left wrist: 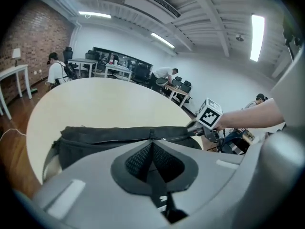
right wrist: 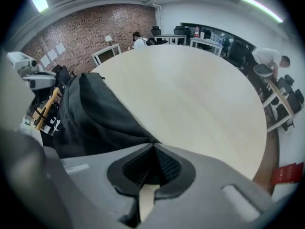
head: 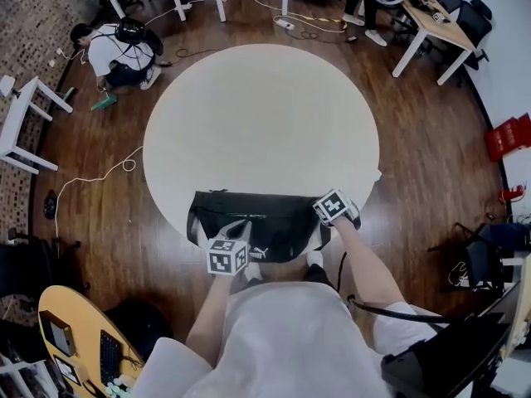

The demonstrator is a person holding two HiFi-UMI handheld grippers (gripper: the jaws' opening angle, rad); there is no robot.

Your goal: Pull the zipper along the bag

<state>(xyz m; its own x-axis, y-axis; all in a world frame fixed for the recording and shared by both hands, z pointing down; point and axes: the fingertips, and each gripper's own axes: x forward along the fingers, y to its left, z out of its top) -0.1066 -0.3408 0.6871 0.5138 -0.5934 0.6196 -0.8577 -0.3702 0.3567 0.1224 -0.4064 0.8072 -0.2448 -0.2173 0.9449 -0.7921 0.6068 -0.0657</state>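
- Between the closed tips of the left gripper (left wrist: 152,143) the zipper pull (left wrist: 152,133) is pinched; the jaws are pressed together, with no gap seen where they meet.
- Just beyond those tips the black bag (left wrist: 95,142) is laid crosswise, its top seam turned toward the gripper, and the pull is found about midway along that seam.
- From the pull, the zipper track (left wrist: 178,136) is seen running on toward the bag's right end.
- At that right end the right gripper (right wrist: 153,146) is clamped on the bag's fabric, which is drawn to a point exactly where the two jaws come together.
- Seen from the head view, the left gripper is held over the bag's near side, just above the white logo (head: 255,254), while the right gripper is set at the bag's right corner; the two grippers are kept well apart, with most of the bag's right half between them.
- The bag is rested at the near edge of the round, pale table (head: 265,114), directly in front of the person.
- Around the table a dark wooden floor (head: 415,156) is seen.
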